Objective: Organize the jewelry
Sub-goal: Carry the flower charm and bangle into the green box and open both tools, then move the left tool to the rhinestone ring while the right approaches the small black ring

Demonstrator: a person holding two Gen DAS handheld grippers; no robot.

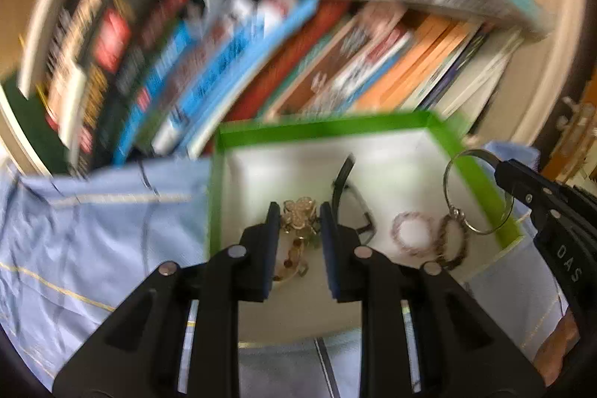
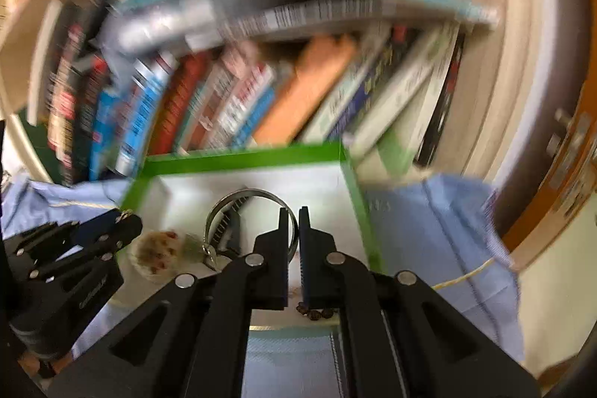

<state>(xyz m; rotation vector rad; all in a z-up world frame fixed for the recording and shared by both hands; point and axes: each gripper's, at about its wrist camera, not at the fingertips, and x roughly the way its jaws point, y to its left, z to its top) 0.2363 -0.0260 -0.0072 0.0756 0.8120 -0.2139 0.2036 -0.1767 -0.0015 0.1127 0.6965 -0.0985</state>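
Both views motion-blurred. Green-walled box (image 1: 468,152) sits on blue cloth (image 1: 93,211) in front of a shelf of books (image 1: 261,62).

Left gripper (image 1: 299,215): jaws narrow, clamped on a gold brooch (image 1: 298,217), held over the box floor. Beaded piece with red stones (image 1: 294,260) sits just below it; can't tell if it hangs from the brooch or lies in the box.

Right gripper (image 2: 293,230): jaws nearly closed, pinching a thin silver bangle (image 2: 246,196) by its rim; small charm dangles from the ring. Bangle hangs over the box's right wall.

In the box: black hair clip (image 1: 349,196), pink bead bracelet (image 1: 412,234), dark bead bracelet (image 1: 453,241) touching it.
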